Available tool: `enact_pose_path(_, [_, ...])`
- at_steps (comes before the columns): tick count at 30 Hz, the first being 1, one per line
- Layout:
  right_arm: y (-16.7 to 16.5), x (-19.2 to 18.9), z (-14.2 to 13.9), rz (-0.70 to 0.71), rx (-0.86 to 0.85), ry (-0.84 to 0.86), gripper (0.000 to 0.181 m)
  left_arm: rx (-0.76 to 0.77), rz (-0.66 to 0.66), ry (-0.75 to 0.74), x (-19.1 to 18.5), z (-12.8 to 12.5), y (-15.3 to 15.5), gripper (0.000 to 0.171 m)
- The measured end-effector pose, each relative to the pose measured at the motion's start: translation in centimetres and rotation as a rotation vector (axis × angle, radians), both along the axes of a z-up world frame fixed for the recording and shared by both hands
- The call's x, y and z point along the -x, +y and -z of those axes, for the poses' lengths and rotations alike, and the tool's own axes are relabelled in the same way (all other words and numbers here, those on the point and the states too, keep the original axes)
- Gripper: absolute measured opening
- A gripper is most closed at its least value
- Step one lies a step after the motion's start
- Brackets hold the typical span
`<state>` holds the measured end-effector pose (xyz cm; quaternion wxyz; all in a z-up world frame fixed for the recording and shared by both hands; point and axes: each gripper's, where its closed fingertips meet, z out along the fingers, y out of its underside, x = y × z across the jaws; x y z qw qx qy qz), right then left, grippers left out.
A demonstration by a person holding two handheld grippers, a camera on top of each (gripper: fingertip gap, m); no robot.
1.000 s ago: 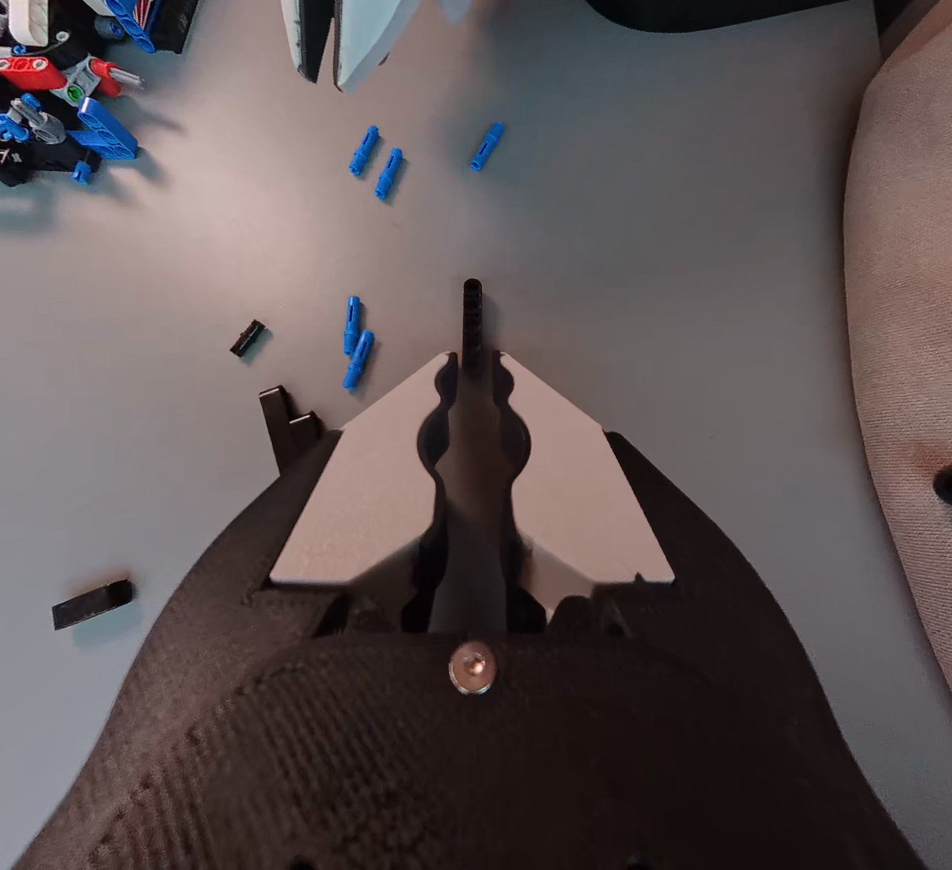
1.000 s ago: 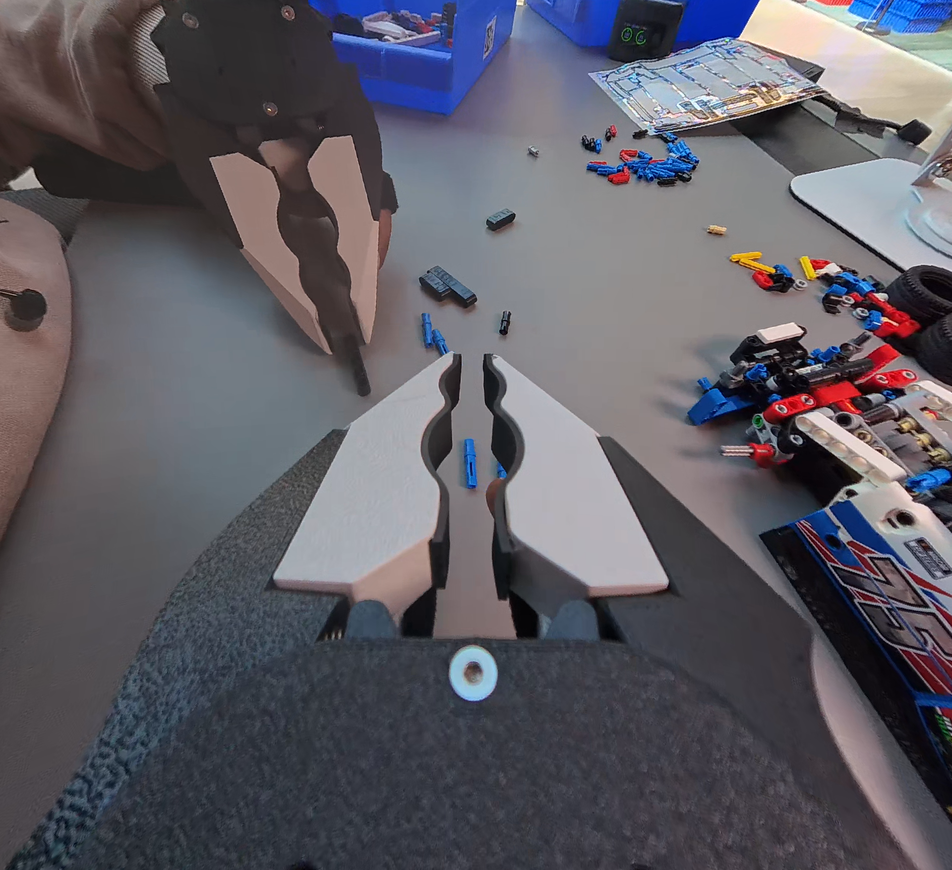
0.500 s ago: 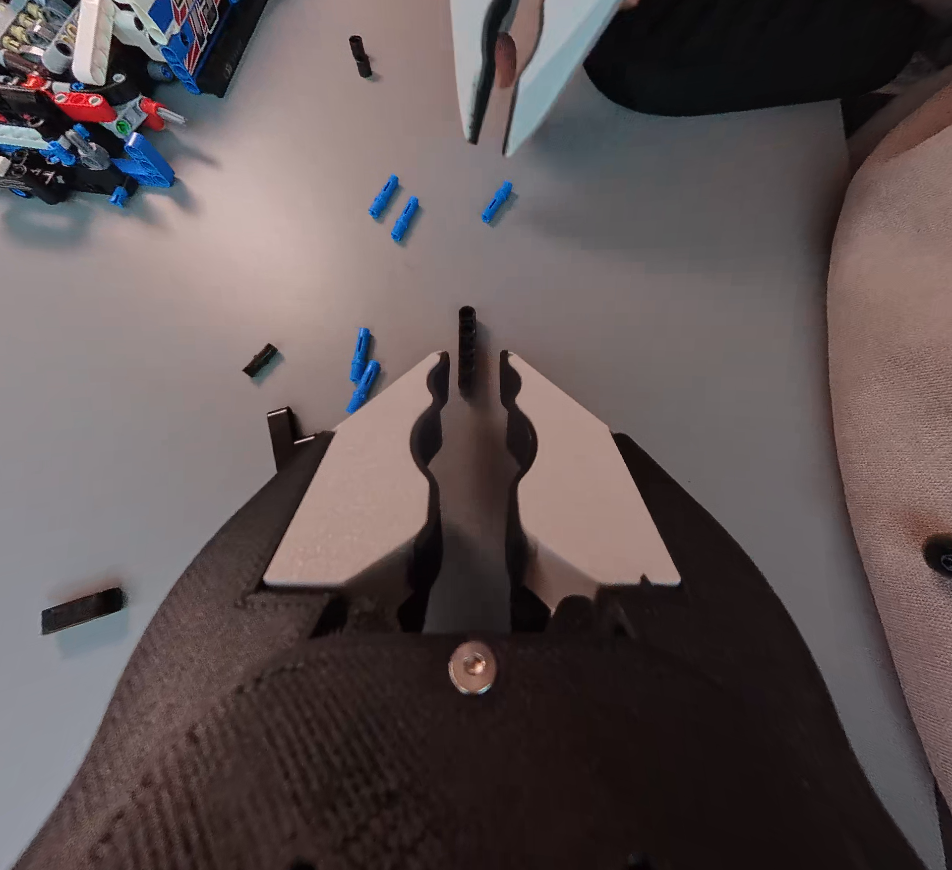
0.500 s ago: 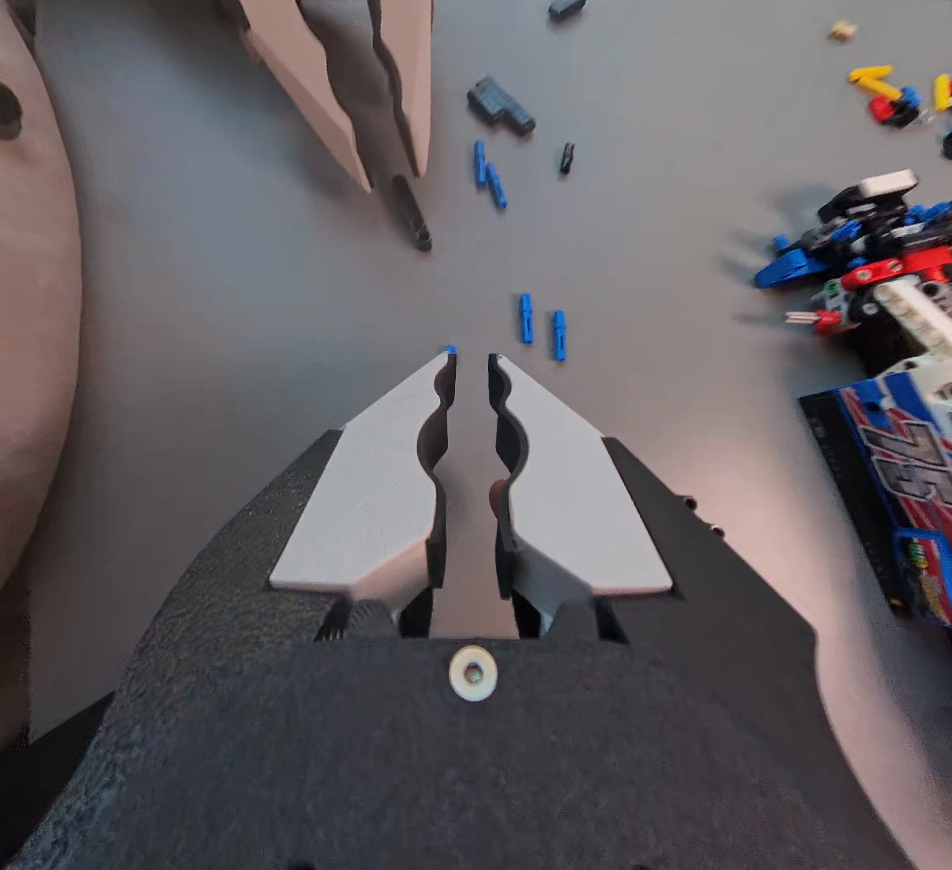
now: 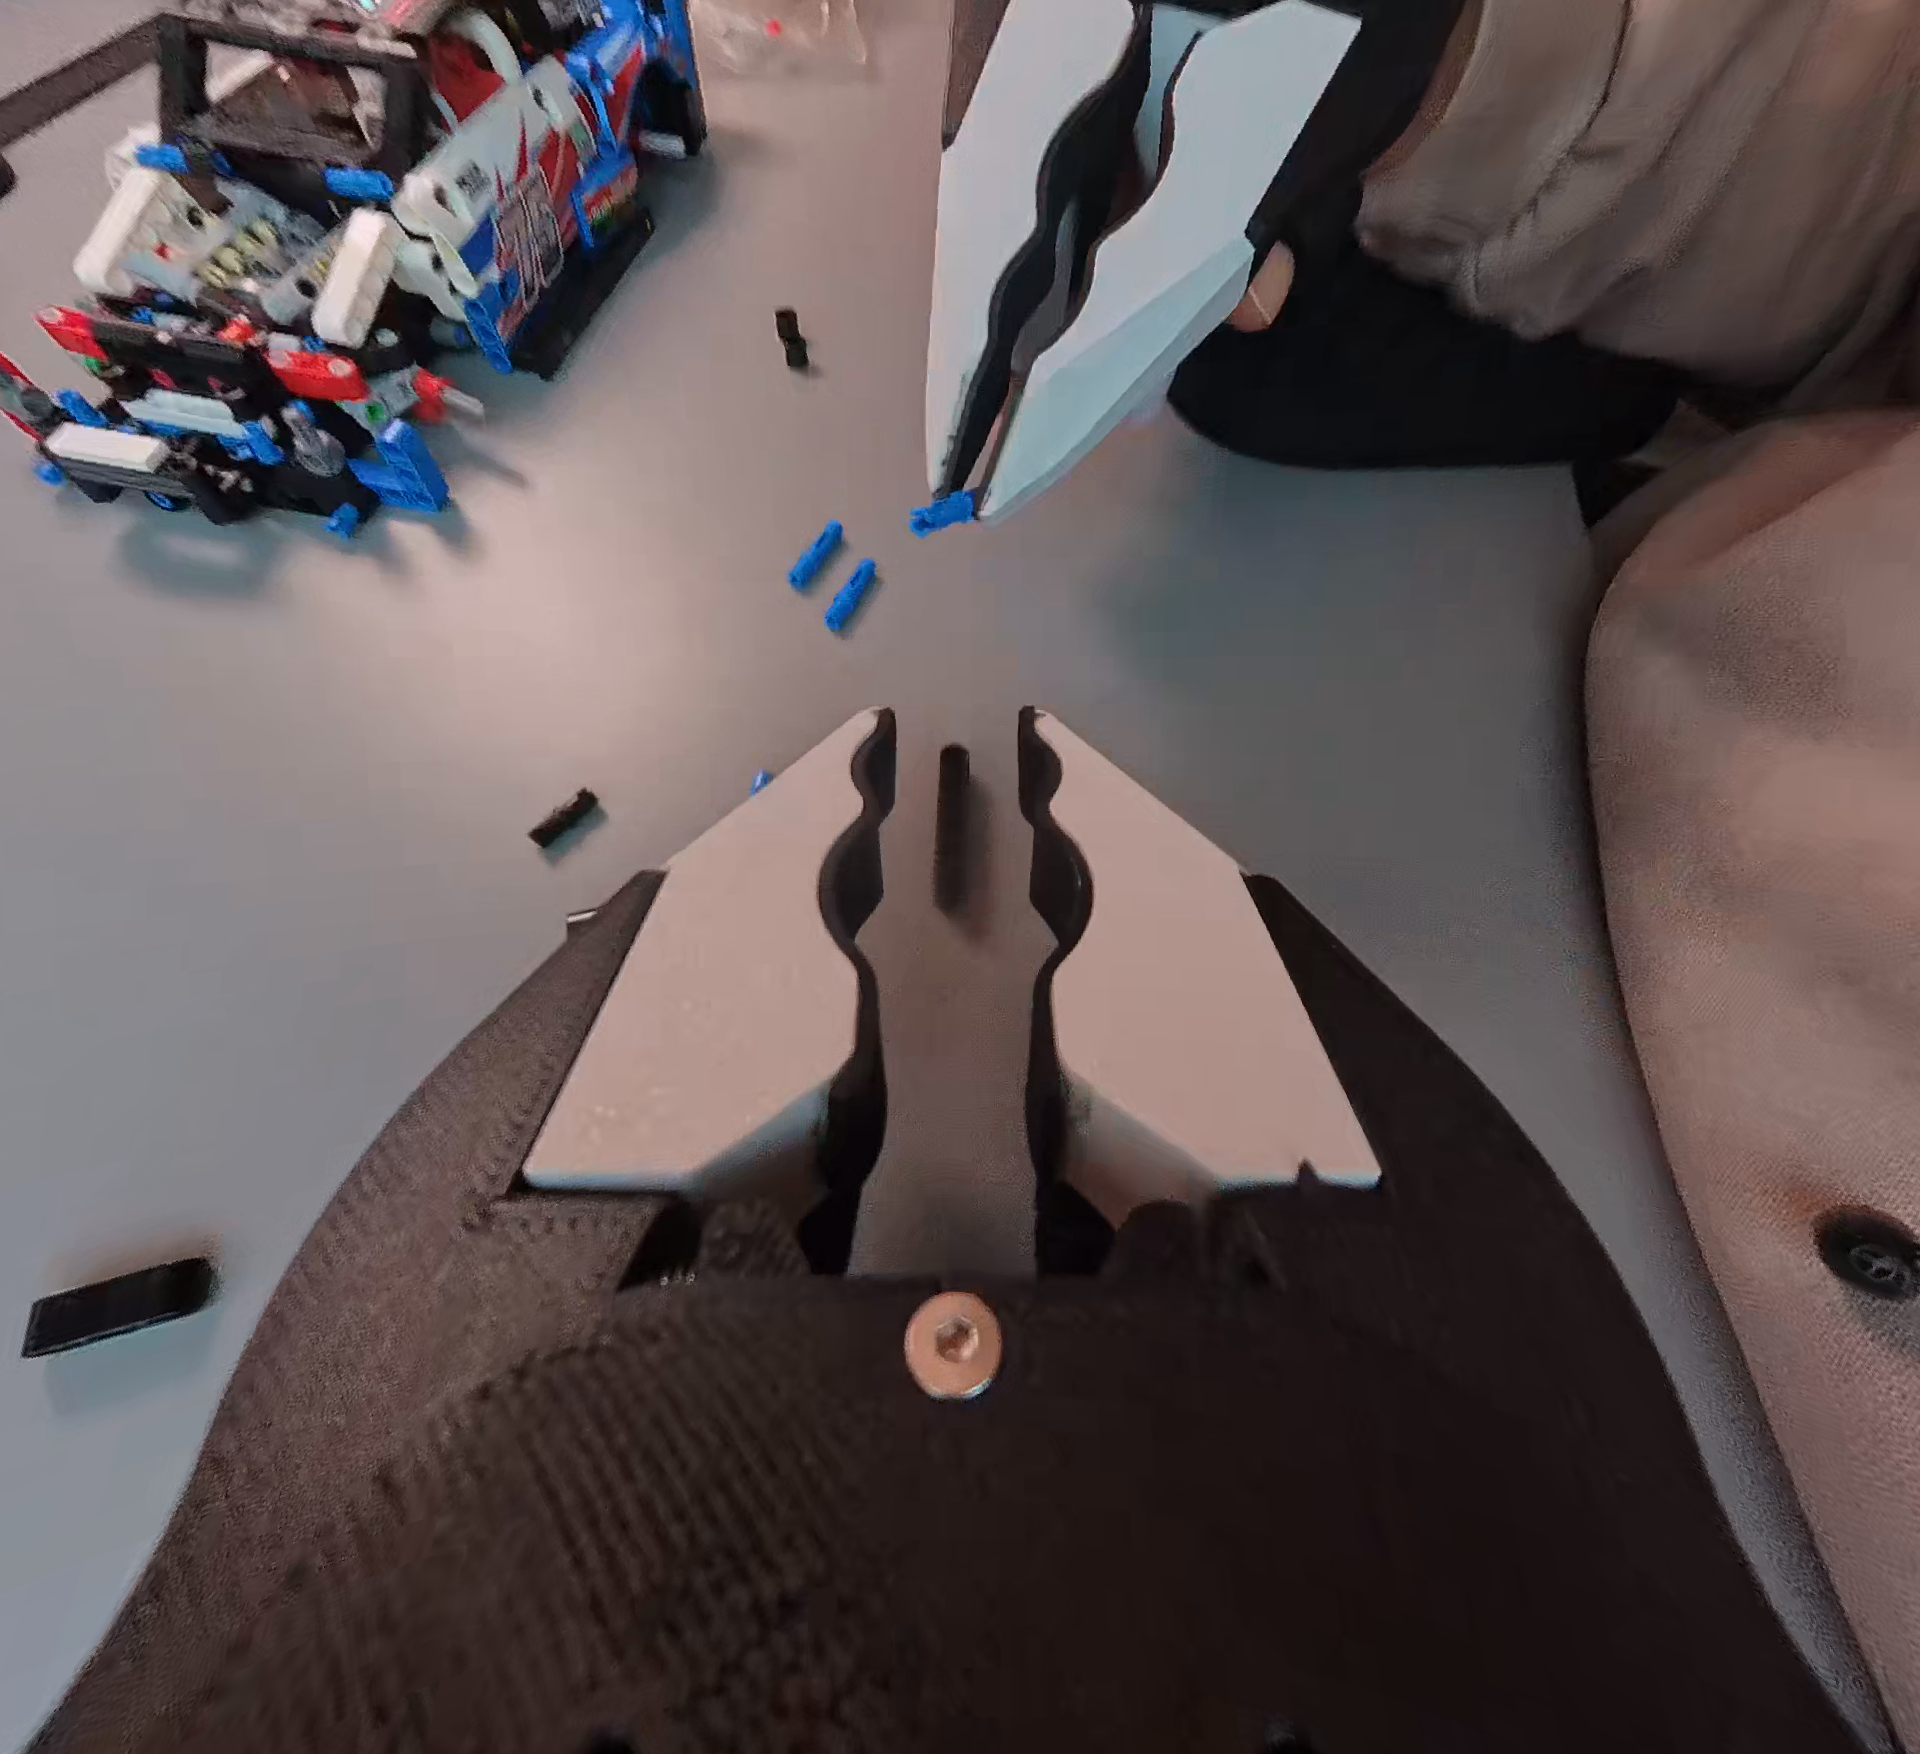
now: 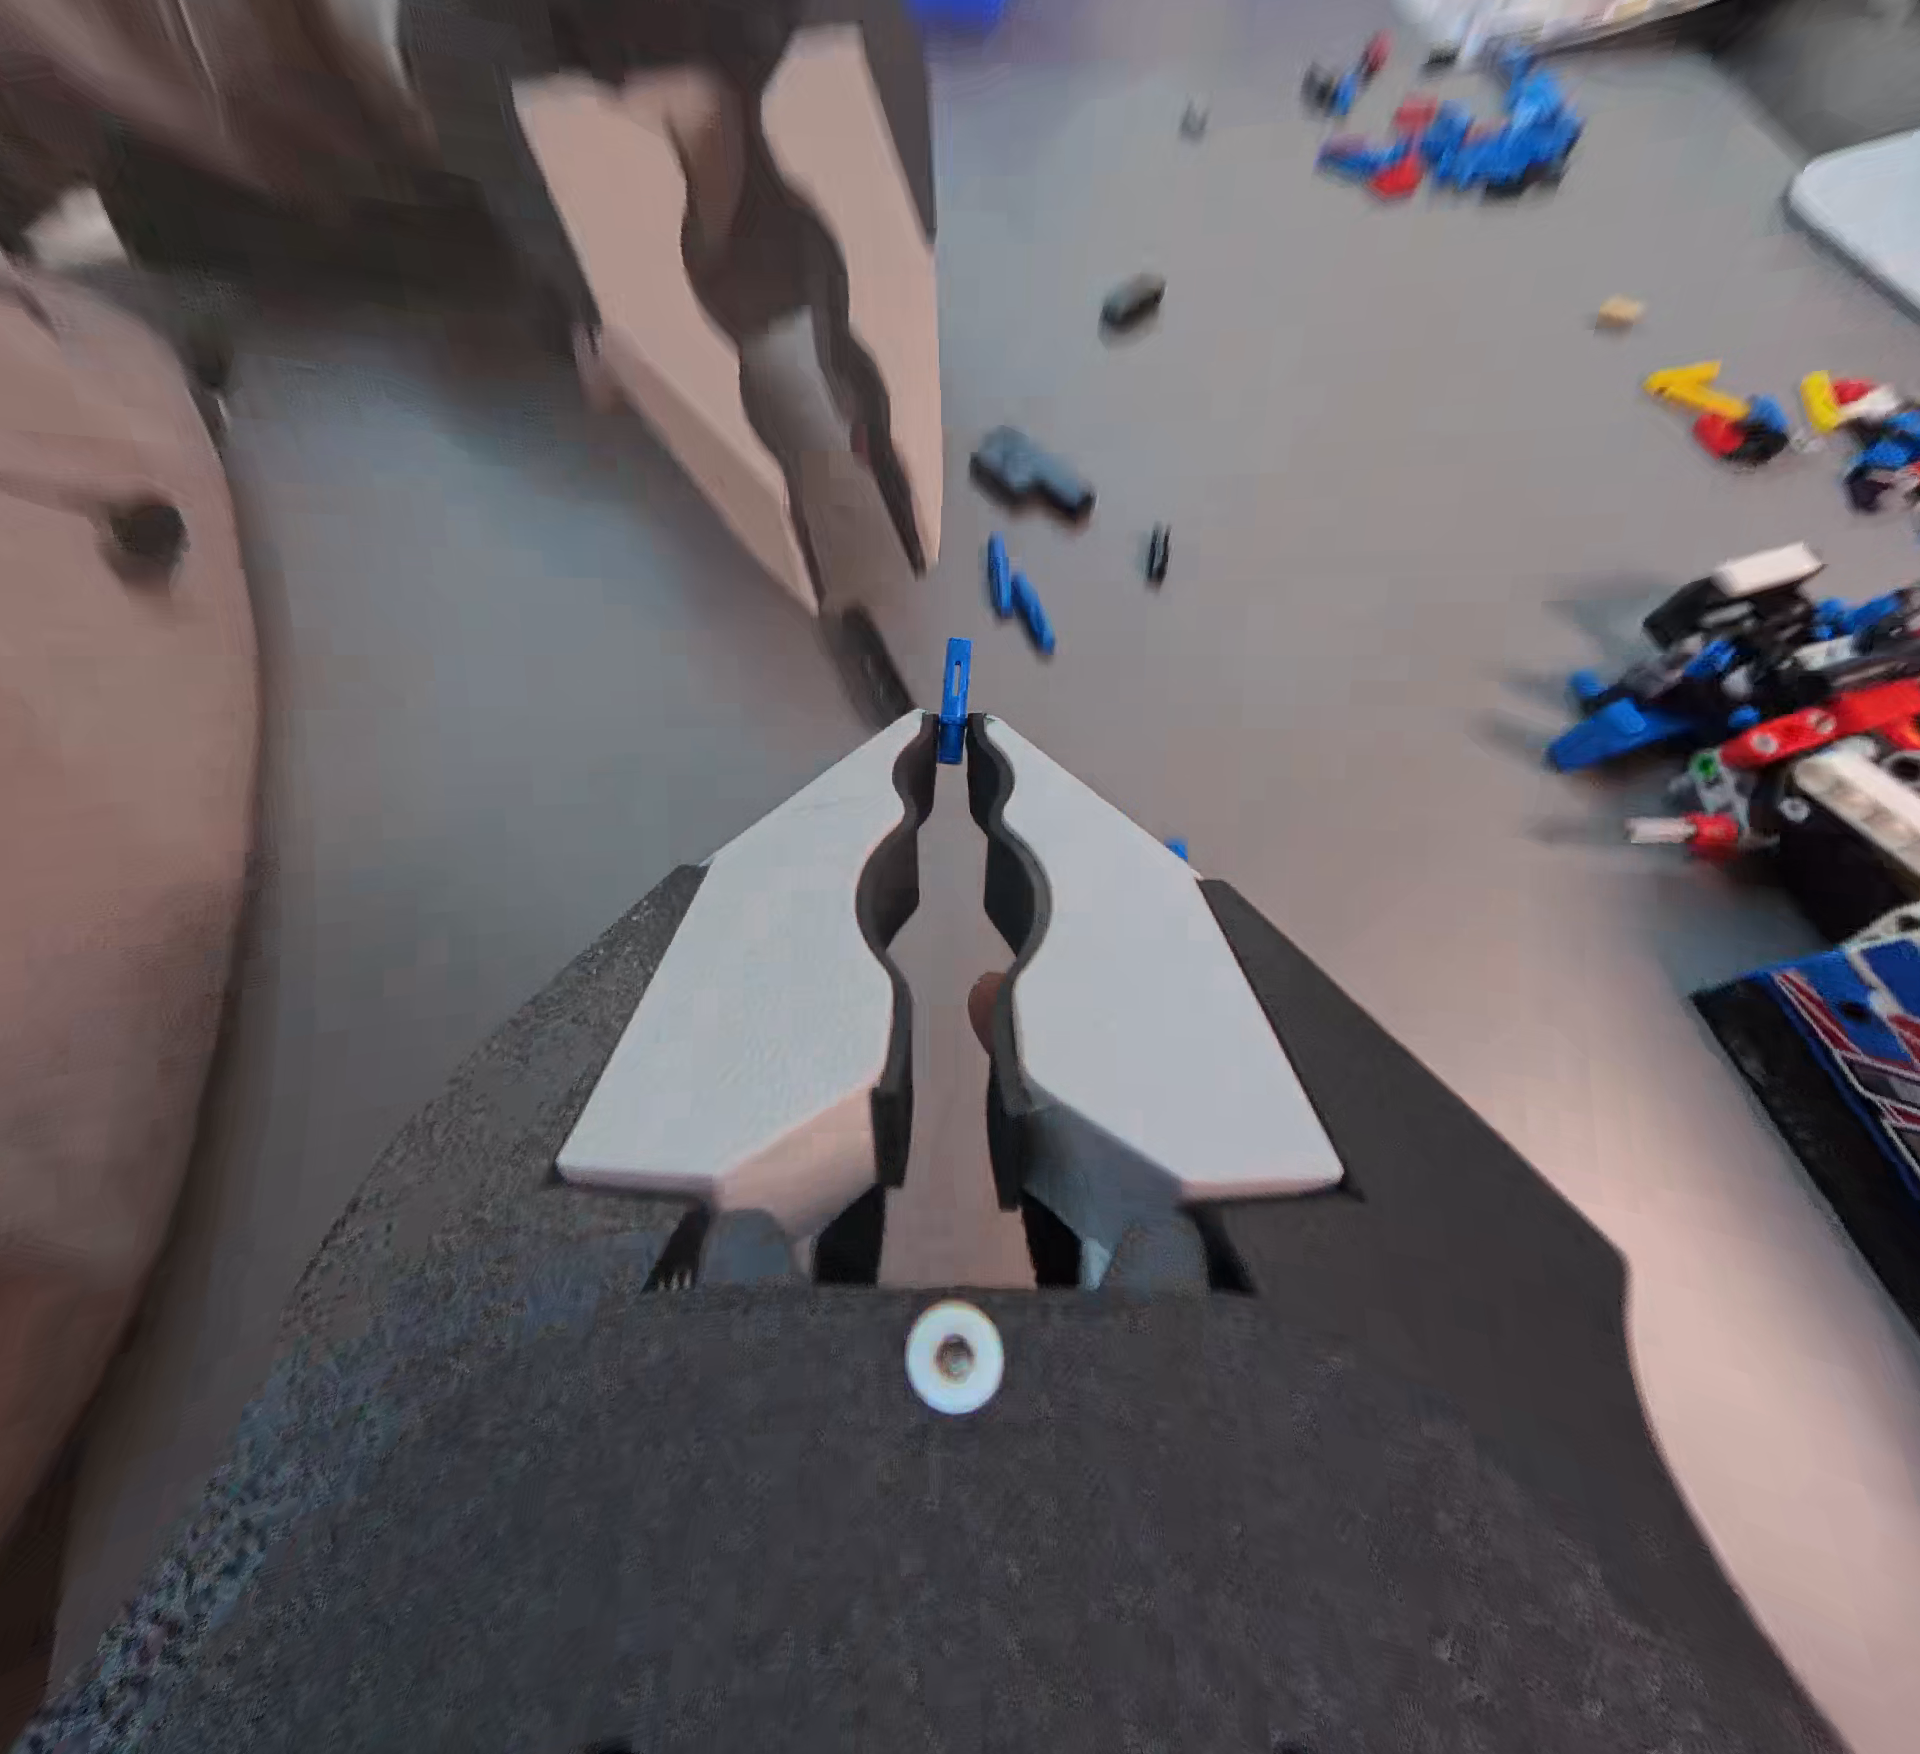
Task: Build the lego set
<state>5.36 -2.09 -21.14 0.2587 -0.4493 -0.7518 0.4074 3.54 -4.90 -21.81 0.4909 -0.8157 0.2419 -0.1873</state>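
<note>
Pinching a blue pin by its lower end at the centre of its own view, the right gripper has its jaws clamped on the part, while the left gripper, jaws apart and gripping nothing, frames a black beam lying on the grey table between its fingers. Farther off, two spare blue pins lie mid-frame and the partly built race car sits at upper left. The step in hand looks like pin fitting: next the left jaws likely need to steady the beam while the pin is lined up with a hole.
</note>
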Motion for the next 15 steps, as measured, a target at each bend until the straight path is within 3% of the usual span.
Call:
enact_pose_path(3, [-0.6,2.3,-5.3,0.121,0.368,0.217,0.003,-0.151,-0.047,-0.133,0.2,-3.7,0.6,0.026])
enact_pose_path(5, [-1.0,3.2,-7.2,0.159,0.569,0.276,0.003,-0.269,-0.105,-0.155,0.8,-6.0,0.9,0.028])
enact_pose_path(10, [-2.5,5.2,-8.0,0.165,0.828,0.277,0.002,-0.46,-0.223,-0.036,2.6,-8.5,0.8,0.025])
enact_pose_path(15, [-3.2,5.7,-7.8,0.123,0.973,0.214,0.002,-0.503,-0.229,0.117,2.9,-8.2,0.6,0.014])
